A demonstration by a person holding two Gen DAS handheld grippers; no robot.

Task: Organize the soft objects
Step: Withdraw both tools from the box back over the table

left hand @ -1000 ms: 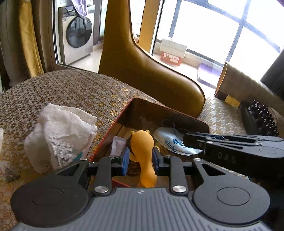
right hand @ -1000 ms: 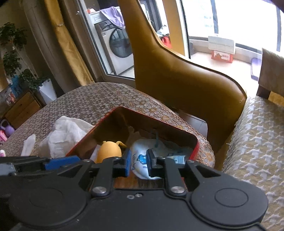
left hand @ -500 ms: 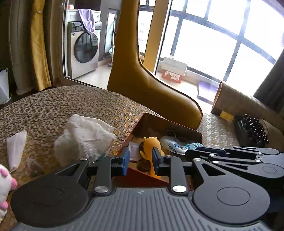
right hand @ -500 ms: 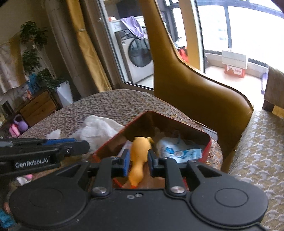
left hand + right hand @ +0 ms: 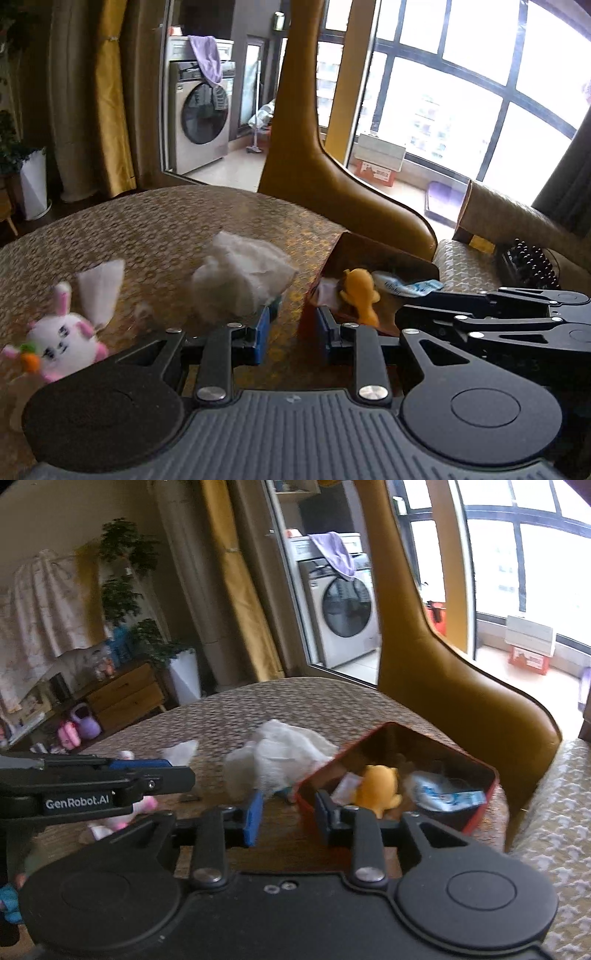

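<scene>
Soft toys [image 5: 378, 788] in red box [image 5: 480, 805]; "GenRobot.AI" on left gripper [image 5: 177, 762].

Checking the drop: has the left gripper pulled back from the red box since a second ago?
Yes. The left gripper has backed out of the red box; the orange toy stays inside.

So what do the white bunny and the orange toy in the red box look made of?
White bunny: plush fabric, probably; fuzzy matte surface, soft rounded outline. Orange toy: smoother, faintly glossy, likely soft rubber or vinyl, though a short plush cannot be ruled out.
</scene>
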